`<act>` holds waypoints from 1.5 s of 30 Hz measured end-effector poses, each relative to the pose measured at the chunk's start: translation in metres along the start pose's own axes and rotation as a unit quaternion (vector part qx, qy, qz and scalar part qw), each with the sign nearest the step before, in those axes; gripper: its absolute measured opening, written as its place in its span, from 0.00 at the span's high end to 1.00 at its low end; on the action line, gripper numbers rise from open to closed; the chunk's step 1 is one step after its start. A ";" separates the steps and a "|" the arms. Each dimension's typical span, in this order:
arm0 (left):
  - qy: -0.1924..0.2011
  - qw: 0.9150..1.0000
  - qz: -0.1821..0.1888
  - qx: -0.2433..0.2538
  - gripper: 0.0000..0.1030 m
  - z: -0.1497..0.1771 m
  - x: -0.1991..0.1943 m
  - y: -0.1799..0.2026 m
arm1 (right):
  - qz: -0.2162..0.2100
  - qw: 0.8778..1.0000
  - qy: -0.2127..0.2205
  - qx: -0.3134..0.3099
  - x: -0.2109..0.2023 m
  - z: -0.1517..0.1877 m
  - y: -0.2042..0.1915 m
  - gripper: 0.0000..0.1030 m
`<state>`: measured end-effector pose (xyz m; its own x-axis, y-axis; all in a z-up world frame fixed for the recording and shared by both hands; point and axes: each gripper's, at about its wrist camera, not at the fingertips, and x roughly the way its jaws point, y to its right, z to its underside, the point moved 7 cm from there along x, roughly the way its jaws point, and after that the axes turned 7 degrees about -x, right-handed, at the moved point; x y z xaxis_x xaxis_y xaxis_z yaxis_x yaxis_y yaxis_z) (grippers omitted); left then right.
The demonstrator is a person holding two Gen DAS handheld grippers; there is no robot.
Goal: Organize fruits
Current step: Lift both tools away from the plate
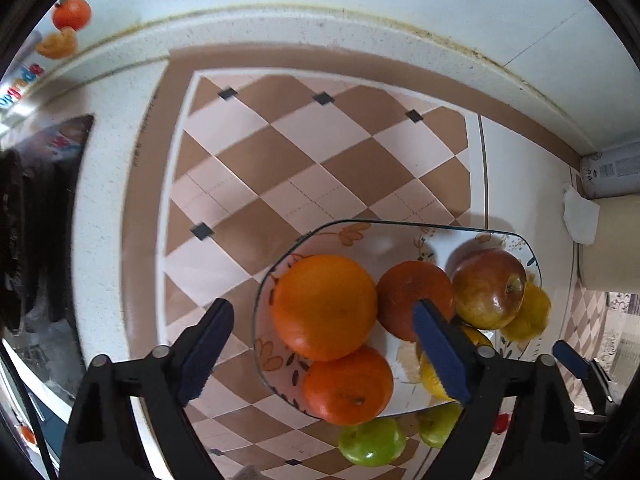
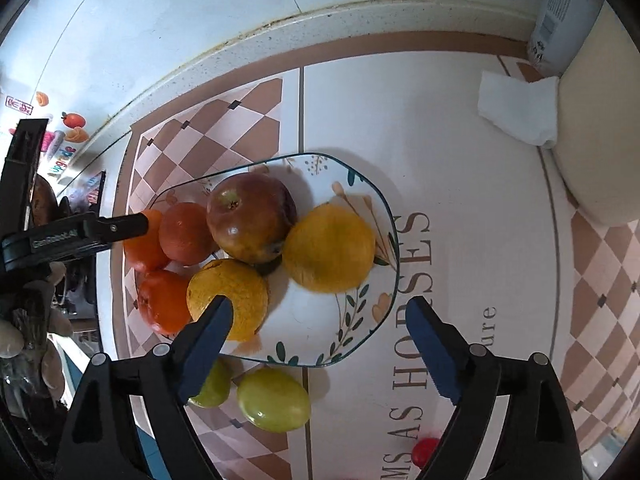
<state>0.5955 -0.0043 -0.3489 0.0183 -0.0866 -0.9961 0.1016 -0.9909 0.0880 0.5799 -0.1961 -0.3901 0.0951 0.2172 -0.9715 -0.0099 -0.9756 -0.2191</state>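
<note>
The worktop (image 2: 460, 128) is carrying a floral plate (image 2: 320, 344) that is already holding 3 oranges (image 1: 325, 307), 2 yellow citrus fruits (image 2: 329, 248) and 1 red apple (image 2: 250, 216), so most of the sorting looks done. Just beside the plate's near rim, 2 green apples (image 2: 274, 399) are lying off it and seemingly waiting, while the left tool (image 1: 324, 352) and right tool (image 2: 320, 344) are both hovering over the plate, spread wide and gripping nothing.
</note>
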 end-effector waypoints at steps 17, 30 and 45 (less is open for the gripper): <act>0.137 0.991 -0.012 0.010 0.11 0.101 -0.089 -0.008 | 0.073 0.995 0.065 -0.028 -0.080 0.056 -0.018 0.08; 0.201 0.979 0.010 0.025 0.11 0.169 -0.153 -0.001 | 0.083 0.988 0.123 -0.052 -0.154 0.105 -0.044 0.08; 0.245 0.969 0.017 0.028 0.11 0.210 -0.207 -0.001 | 0.073 0.978 0.178 -0.075 -0.225 0.133 -0.071 0.08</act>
<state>0.3826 -0.0069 -0.1444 0.4916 -0.0746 -0.8676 0.0387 -0.9935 0.1074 0.4268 -0.1721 -0.1681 0.4450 0.0770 -0.8922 0.0948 -0.9948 -0.0386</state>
